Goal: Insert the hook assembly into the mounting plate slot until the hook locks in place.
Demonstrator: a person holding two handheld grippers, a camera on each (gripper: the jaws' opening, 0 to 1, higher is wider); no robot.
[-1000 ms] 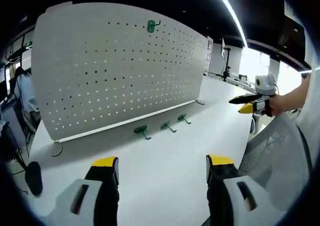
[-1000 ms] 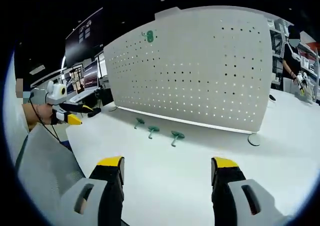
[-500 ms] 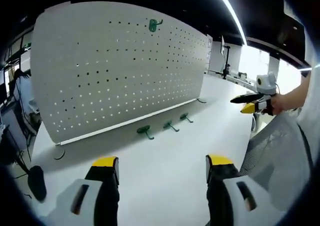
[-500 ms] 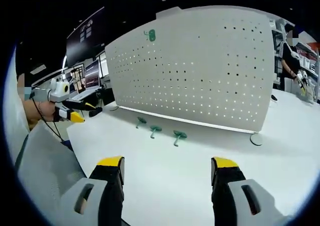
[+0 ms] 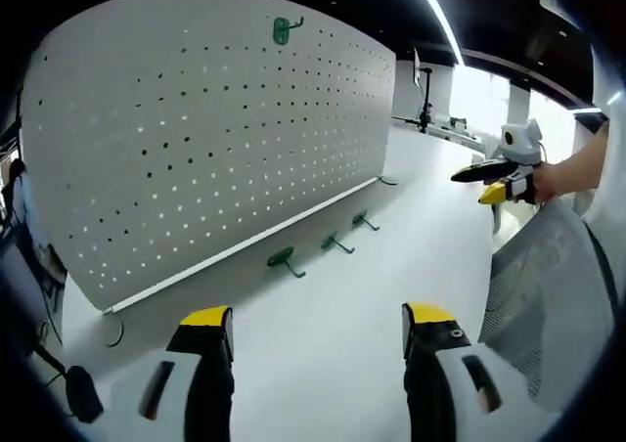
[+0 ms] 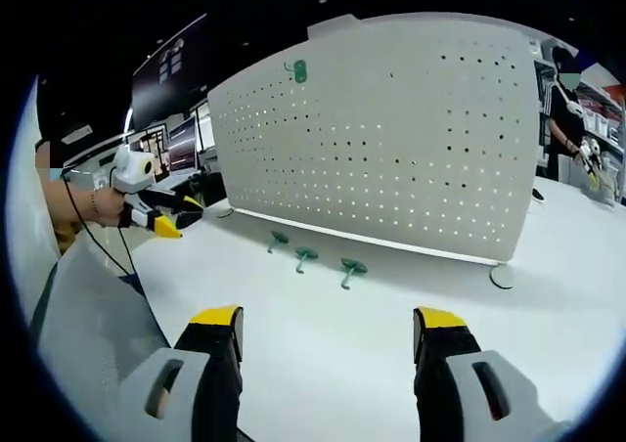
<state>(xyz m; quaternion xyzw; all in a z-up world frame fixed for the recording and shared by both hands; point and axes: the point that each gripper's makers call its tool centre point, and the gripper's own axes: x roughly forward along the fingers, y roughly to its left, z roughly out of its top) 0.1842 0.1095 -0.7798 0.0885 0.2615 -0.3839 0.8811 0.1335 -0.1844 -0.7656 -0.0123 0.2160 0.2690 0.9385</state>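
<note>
My left gripper (image 5: 318, 327) has its yellow-tipped jaws spread wide with nothing between them, and my right gripper (image 6: 328, 330) stands the same way, empty. Three small green plastic hooks (image 5: 282, 259) (image 5: 335, 243) (image 5: 361, 221) lie in a row on the smooth white tabletop (image 5: 323, 295), well ahead of both pairs of jaws, just in front of the foot of the upright white perforated mounting plate (image 5: 196, 129). A fourth green hook (image 5: 282, 30) hangs near the plate's top edge. In the right gripper view the row (image 6: 306, 256) lies ahead, slightly left. Monitors (image 6: 181, 144) stand behind the table in a dim office.
</note>
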